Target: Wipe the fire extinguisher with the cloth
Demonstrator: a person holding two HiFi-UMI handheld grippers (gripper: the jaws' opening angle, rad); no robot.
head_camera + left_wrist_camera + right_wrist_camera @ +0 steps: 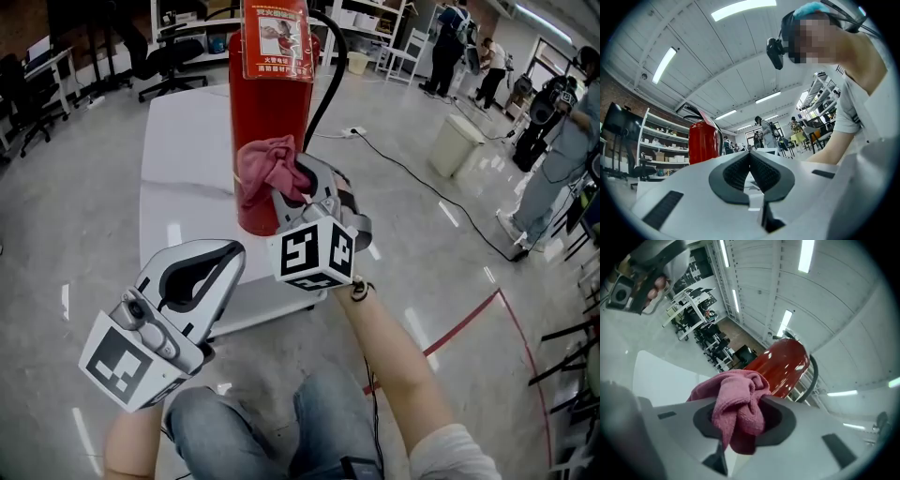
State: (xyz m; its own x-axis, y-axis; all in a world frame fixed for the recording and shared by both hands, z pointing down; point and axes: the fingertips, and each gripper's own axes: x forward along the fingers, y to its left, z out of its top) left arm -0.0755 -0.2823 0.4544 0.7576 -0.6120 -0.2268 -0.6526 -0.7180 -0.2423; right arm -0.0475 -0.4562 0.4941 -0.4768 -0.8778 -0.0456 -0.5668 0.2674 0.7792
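Seems mid-wipe: presses cloth [265, 167], clamped in right gripper [298, 183], on fire extinguisher [269, 103] lower body; holds left gripper [230, 253] closed, empty, aside.

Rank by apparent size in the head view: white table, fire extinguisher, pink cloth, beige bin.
1. the white table
2. the fire extinguisher
3. the pink cloth and the beige bin look alike; the bin stands farther off, so unranked.

grey polished concrete floor [75, 216], glare patches on it. red line [473, 314] across it at right; black cable [412, 178] runs from a power strip [356, 131]. white worktop [183, 159] in the centre. black office chairs [169, 61] and white shelving [380, 19] at back, beige bin [457, 145] to the right. white panelled ceiling [693, 61] with strip lights [740, 8], brick wall [614, 89] on the left.
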